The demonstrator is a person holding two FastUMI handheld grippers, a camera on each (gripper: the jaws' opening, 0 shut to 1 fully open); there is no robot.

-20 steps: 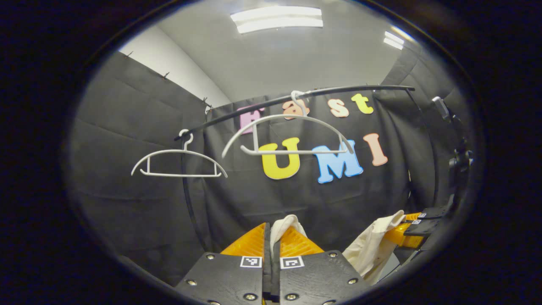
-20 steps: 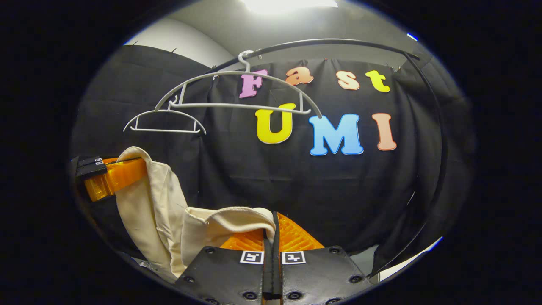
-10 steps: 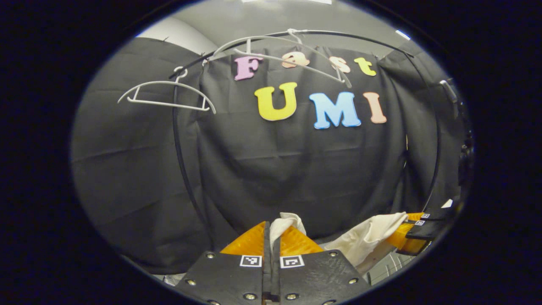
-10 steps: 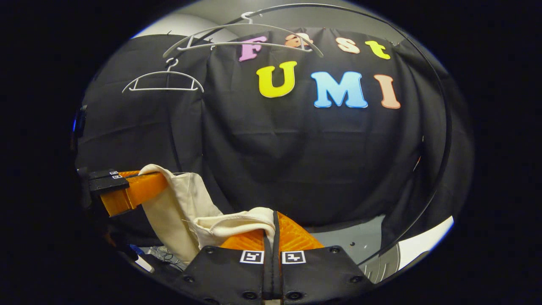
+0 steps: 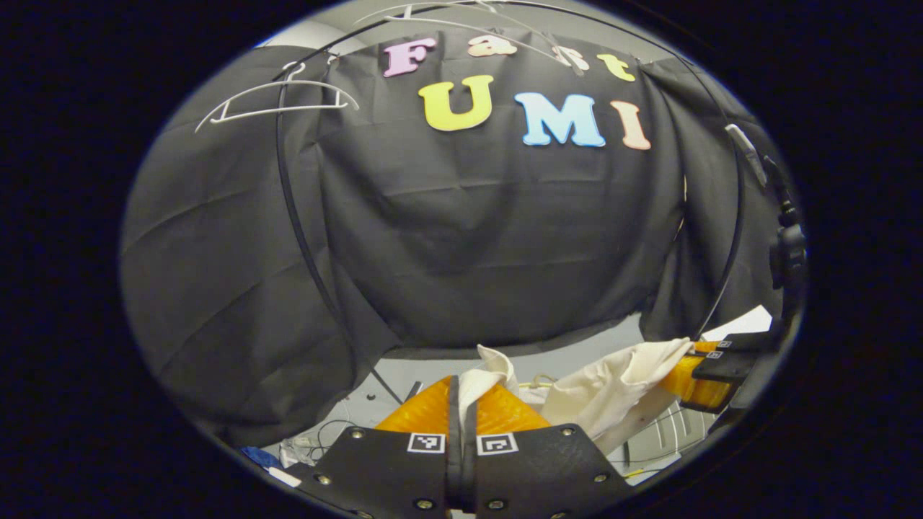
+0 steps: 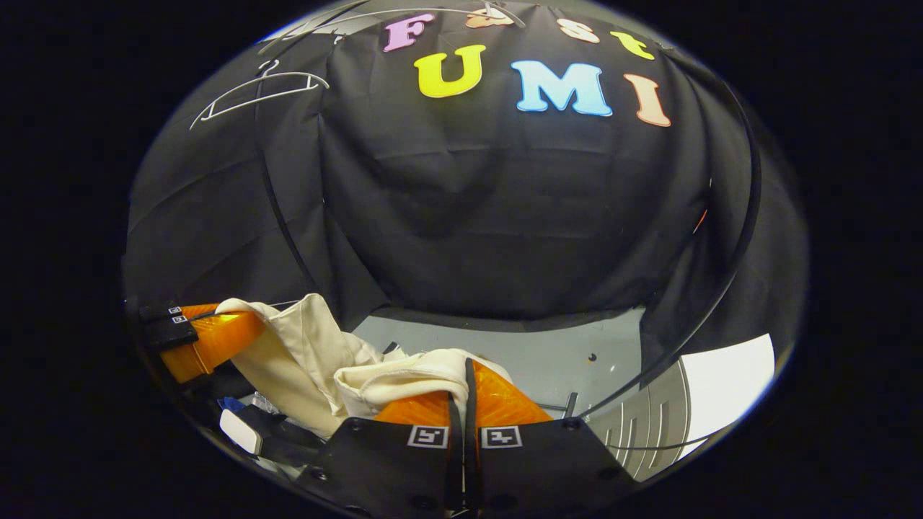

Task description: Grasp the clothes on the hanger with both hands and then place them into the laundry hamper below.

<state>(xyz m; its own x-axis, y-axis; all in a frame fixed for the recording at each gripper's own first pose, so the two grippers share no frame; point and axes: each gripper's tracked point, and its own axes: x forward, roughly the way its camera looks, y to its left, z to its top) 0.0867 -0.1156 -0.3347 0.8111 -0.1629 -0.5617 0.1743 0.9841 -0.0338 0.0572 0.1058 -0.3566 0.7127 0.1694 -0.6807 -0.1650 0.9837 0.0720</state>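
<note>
A cream garment (image 5: 613, 393) hangs stretched between my two grippers, off the hangers. In the left gripper view my left gripper (image 5: 461, 380) is shut on one bunched edge of it, and the right gripper (image 5: 691, 360) pinches the other end at the far right. Seen from the right gripper view, my right gripper (image 6: 466, 369) is shut on a folded hem of the garment (image 6: 306, 346), while the left gripper (image 6: 241, 321) holds it at the left. A white slatted hamper (image 6: 656, 432) shows low on the right, also low right in the left gripper view as slats (image 5: 667, 432).
Two bare white hangers (image 5: 277, 97) (image 6: 252, 90) hang on the black rack rail high above. A curved rack pole (image 5: 296, 216) drops at the left and another (image 6: 743, 238) at the right. Grey floor (image 6: 505, 339) with cables lies under the cloth wall.
Both grippers have come down with the garment held between them. The hangers and rail have slid to the top of both views, and the floor and hamper slats have appeared.
</note>
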